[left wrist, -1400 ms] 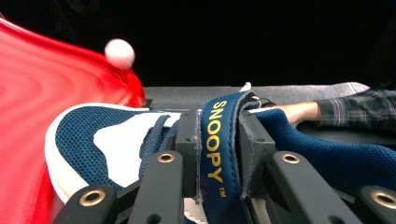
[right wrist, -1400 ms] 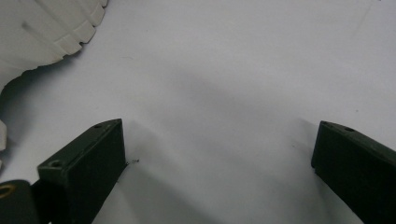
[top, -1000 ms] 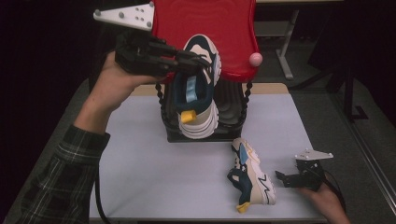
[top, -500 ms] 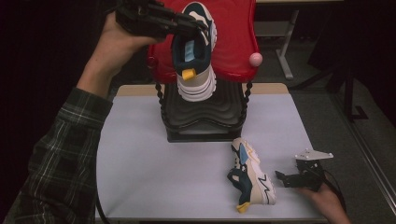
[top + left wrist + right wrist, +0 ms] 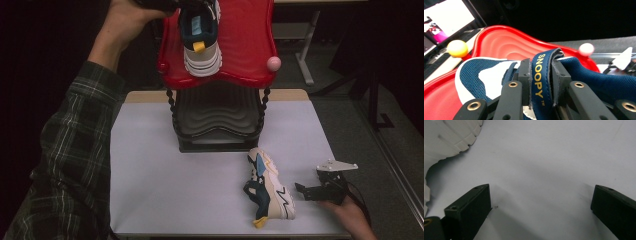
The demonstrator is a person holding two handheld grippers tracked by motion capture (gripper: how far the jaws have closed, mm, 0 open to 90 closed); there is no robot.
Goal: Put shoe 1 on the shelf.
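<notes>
Your left gripper (image 5: 541,85) is clamped on the navy tongue strap of a shoe (image 5: 201,37), holding it over the red top shelf (image 5: 250,45) of the rack at the far side. You're placing it, I judge; next, lower it flat, then release. Your right gripper (image 5: 320,191) rests spread wide and empty near the second shoe (image 5: 270,190) on the table (image 5: 150,165). Both shoes are navy, white-soled, yellow-tabbed.

The rack (image 5: 218,120) stands mid-worktop (image 5: 150,190), its red top tray (image 5: 250,45) overhanging the black tray below. The front left lies bare; 1 shoe (image 5: 270,187) blocks the front right.
</notes>
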